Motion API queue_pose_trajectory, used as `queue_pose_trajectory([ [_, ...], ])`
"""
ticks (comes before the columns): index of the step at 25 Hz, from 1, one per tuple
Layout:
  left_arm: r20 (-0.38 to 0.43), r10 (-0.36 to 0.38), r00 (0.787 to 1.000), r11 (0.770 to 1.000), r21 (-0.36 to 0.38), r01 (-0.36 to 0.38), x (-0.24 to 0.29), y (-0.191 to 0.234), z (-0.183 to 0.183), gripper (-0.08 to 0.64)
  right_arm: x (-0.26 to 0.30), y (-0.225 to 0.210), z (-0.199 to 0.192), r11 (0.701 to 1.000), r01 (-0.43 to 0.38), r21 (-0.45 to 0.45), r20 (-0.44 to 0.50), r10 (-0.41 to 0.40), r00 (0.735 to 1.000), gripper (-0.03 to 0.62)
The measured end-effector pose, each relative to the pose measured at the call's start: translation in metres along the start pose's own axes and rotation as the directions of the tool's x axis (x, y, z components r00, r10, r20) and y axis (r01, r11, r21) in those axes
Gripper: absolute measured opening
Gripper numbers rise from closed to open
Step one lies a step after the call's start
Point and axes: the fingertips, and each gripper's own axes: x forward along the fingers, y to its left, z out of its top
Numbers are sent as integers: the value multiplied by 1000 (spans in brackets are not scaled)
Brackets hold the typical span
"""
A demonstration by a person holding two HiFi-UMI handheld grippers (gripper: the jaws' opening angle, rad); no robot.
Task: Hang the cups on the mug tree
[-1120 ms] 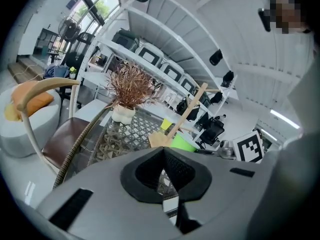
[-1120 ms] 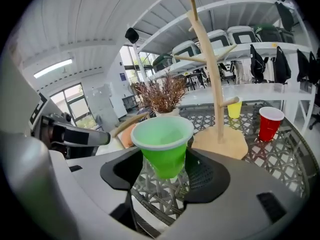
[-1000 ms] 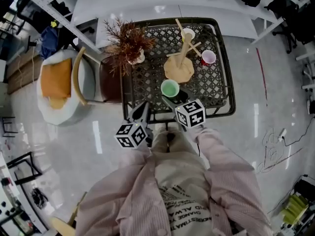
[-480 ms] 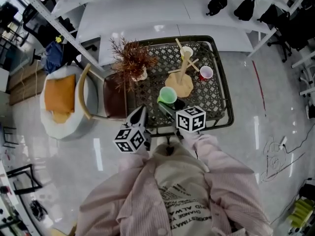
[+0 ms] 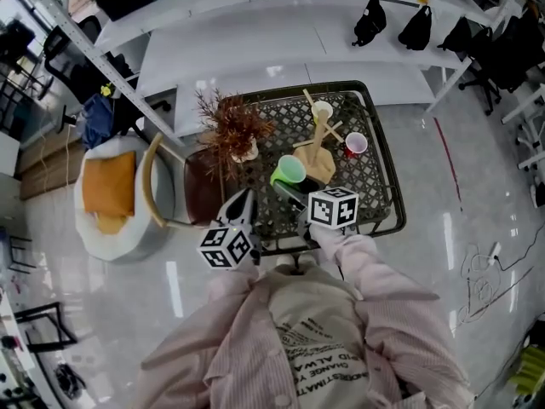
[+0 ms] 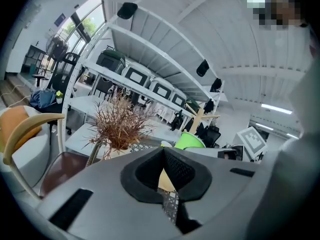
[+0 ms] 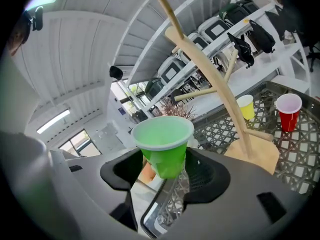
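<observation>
The green cup (image 7: 164, 144) is clamped in the right gripper (image 7: 162, 176) beside the mug tree (image 7: 210, 79), not hung. The yellow cup (image 7: 245, 106) is maybe hung; the red cup (image 7: 288, 111) is not. The left gripper (image 6: 167, 184) is closed, empty.

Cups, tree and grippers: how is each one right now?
green cup: upright, clamped in the right gripper, held off the mesh table.
red cup: upright on the table.
yellow cup: upright, beyond the tree.
mug tree: standing upright.
right gripper: shut on the green cup.
left gripper: shut, empty.
</observation>
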Motion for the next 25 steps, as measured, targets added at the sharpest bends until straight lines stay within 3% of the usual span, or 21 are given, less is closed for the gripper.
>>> queue_pose_trajectory([
  [13,12,-39,999,998,41,38,14,-3,18,-2,10,3,29,991,-48,125,49,43,998,259],
  [25,16,-70,997,996,57,69,20,0,26,-2,15,-2,45,931,-134,339,117,99,988,259],
])
